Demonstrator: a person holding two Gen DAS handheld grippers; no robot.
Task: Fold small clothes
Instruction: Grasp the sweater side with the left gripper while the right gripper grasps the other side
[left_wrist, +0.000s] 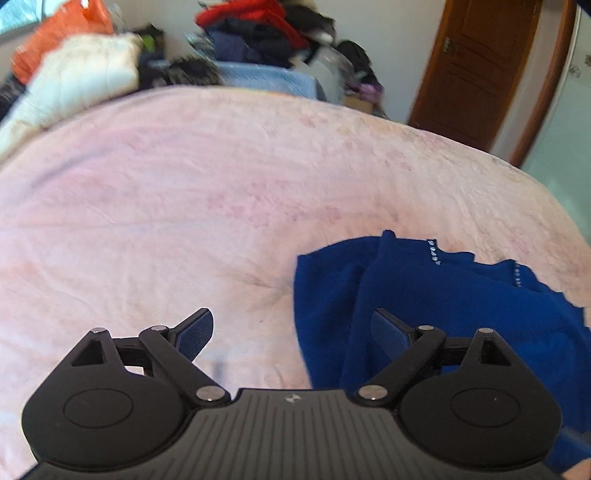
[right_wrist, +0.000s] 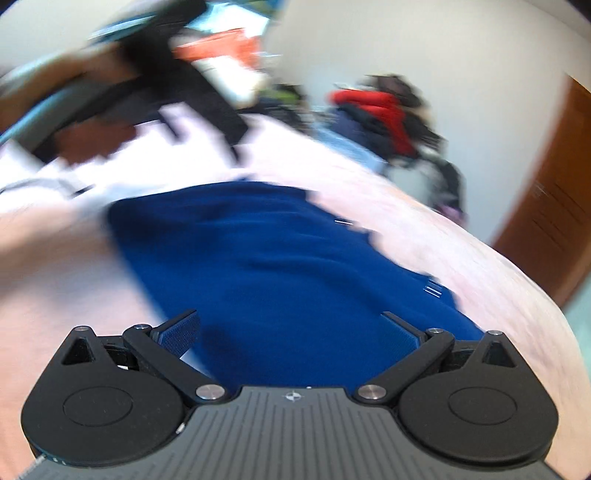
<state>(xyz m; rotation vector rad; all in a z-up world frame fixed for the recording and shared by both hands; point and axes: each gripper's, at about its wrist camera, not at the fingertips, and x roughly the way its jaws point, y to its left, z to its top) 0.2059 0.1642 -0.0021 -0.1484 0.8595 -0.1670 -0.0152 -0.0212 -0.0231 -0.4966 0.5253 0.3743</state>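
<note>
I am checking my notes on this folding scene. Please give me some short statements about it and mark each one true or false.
1. The blue garment lies on a pink blanket. True.
2. The left tool is shut on the garment. False: its jaws are open and hold nothing.
3. The right tool is open above the garment. True.
4. The door is white. False: it is brown wood.
5. A pile of clothes sits beyond the bed. True.

My left hand-held gripper (left_wrist: 291, 336) is matte black: ribbed grey body, round housings, silver screws, blue textured pads (left_wrist: 195, 334). My right hand-held gripper (right_wrist: 291, 332) looks identical.
</note>
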